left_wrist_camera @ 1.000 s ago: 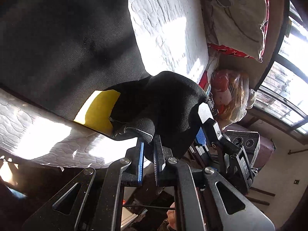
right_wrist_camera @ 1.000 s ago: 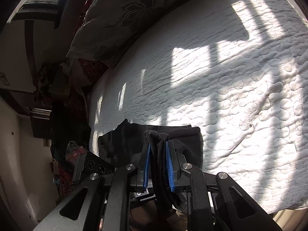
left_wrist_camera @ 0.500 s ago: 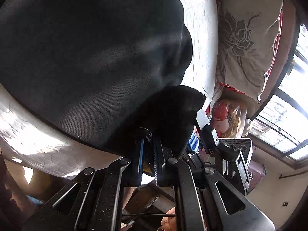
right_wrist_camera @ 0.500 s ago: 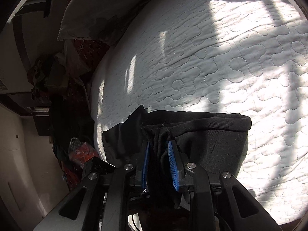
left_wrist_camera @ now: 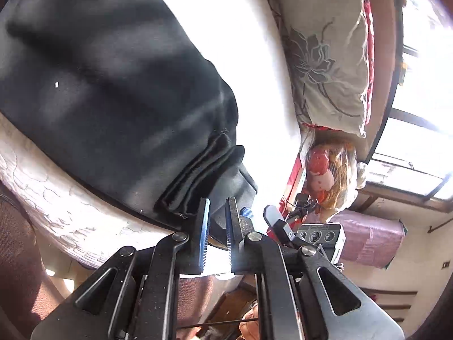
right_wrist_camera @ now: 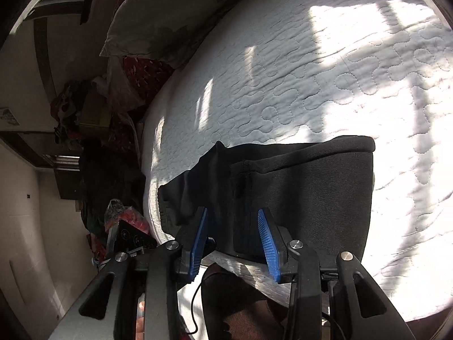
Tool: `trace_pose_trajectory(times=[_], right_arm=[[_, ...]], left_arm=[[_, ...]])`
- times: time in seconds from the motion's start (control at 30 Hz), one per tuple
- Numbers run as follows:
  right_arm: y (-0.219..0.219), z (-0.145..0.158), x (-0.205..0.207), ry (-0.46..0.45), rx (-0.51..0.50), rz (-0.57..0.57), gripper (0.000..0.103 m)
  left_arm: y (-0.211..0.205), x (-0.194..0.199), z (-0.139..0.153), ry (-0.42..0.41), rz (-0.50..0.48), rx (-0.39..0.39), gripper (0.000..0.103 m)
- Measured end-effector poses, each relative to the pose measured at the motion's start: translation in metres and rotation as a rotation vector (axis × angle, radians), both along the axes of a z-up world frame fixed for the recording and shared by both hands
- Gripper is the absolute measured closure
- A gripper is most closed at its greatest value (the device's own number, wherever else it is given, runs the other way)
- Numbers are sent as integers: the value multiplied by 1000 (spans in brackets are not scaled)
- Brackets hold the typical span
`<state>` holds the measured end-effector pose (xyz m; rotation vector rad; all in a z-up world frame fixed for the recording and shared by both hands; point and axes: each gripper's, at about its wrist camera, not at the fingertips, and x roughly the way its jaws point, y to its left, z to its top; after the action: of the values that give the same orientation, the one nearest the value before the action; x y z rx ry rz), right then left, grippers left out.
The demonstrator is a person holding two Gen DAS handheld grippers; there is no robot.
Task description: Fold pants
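On quilted white mattress (right_wrist_camera: 325, 65), folded black knit pants (right_wrist_camera: 305, 195), ribbed cuff (left_wrist_camera: 198, 181)

White quilted mattress (right_wrist_camera: 311, 85) in patchy sunlight, floral pillow (left_wrist_camera: 325, 56) at its head, bright window (left_wrist_camera: 419, 113) beyond, pale wall (right_wrist_camera: 22, 240), clutter pile (right_wrist_camera: 79, 113) beside bed.

My left gripper (left_wrist_camera: 217, 212) and right gripper (right_wrist_camera: 232, 223) share one build: matte black linkage arms with triangular cut-outs; round silver pivot screws; ribbed blue pads (right_wrist_camera: 267, 243) lining each finger; a thin black cable (right_wrist_camera: 195, 306) trailing beneath the right unit.
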<state>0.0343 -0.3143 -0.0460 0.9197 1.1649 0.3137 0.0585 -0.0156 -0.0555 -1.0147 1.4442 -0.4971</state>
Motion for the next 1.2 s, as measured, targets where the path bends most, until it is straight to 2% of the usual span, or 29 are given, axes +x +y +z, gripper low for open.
trace_pose_trajectory(times=[0.07,0.1,0.2,0.27,0.3,0.37,0.43,0.6,0.7,0.8,0.83,0.93,0.97,1.07,1.2], right_arm=[[-11,-7,-13,-6,48,-39,64],[-17,-12,-18,-2,64,-63,64],[-40,-31,-31,25,108,-140,63],[-51,-47,-37,51,88,-180,65],[-54,-56,-38,73,80,-192,67],[-62,-72,-40,80,146,-224,72],[-65,-70,-40,82,184,-231,72],[-63,-26,-37,-26,138,-209,58],[-43,4,-30,-86,65,-159,48],[2,25,-17,-125,-63,-44,47],[22,31,-11,-138,-121,0,47],[88,41,1,-189,-312,140,47],[113,43,2,-211,-375,188,47],[174,40,6,-259,-496,280,46],[214,19,-2,-242,-522,354,46]], left_arm=[[-21,2,5,-39,-70,11,77],[-34,5,4,-39,-96,20,75],[-58,5,-17,-10,-156,83,74],[-67,7,-37,17,-181,156,74],[-70,8,-45,27,-181,161,77],[-64,8,-49,46,-168,121,79],[-53,8,-40,47,-170,89,79],[-1,13,3,-93,-146,102,79],[44,20,21,-157,-130,124,79],[93,35,40,-222,-99,192,79],[110,41,44,-238,-97,223,75],[148,66,51,-256,-122,313,54],[157,75,51,-256,-140,332,50],[175,105,39,-231,-227,353,50],[169,139,10,-179,-387,334,50]])
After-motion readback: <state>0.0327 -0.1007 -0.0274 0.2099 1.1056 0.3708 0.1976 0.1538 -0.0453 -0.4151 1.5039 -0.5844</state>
